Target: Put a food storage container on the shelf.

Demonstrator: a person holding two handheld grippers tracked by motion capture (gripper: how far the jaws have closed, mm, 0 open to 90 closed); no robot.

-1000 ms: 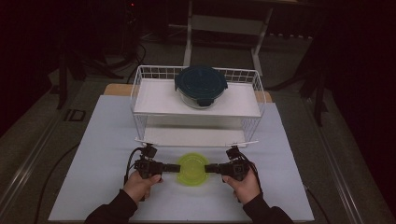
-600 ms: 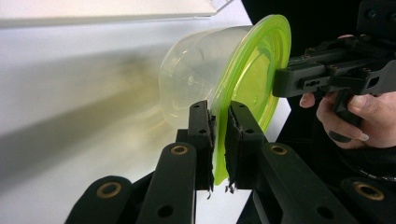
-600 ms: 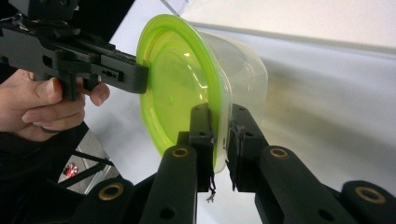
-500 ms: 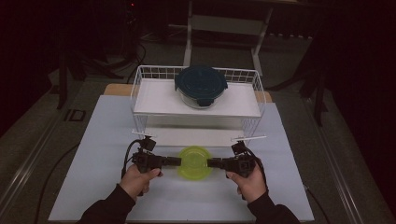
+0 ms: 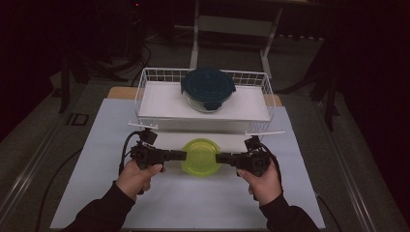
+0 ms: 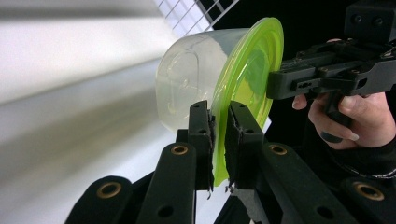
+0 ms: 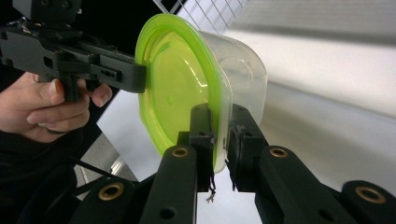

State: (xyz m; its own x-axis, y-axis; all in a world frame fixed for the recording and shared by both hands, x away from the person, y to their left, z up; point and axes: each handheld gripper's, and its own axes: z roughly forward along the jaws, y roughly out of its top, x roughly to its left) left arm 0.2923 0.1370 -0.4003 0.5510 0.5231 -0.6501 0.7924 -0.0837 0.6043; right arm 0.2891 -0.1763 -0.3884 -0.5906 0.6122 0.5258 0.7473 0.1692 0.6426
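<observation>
A clear round tub with a lime-green lid (image 5: 200,156) hangs just above the white table between both grippers. My left gripper (image 5: 183,155) is shut on the lid's left rim (image 6: 219,140), and my right gripper (image 5: 218,158) is shut on its right rim (image 7: 219,135). The clear tub body (image 6: 187,88) shows under the lid (image 7: 175,79) in both gripper views. A glass bowl with a dark blue-green clip lid (image 5: 208,88) sits in the white wire basket (image 5: 145,84) at the back.
The basket's front edge (image 5: 208,126) lies just beyond the held tub. White table surface (image 5: 193,198) extends in front of the hands and to either side. Dark floor, cables and a stand's legs lie beyond the table.
Both grippers, holding the green-lidded tub, have moved away from the person towards the basket and slightly up.
</observation>
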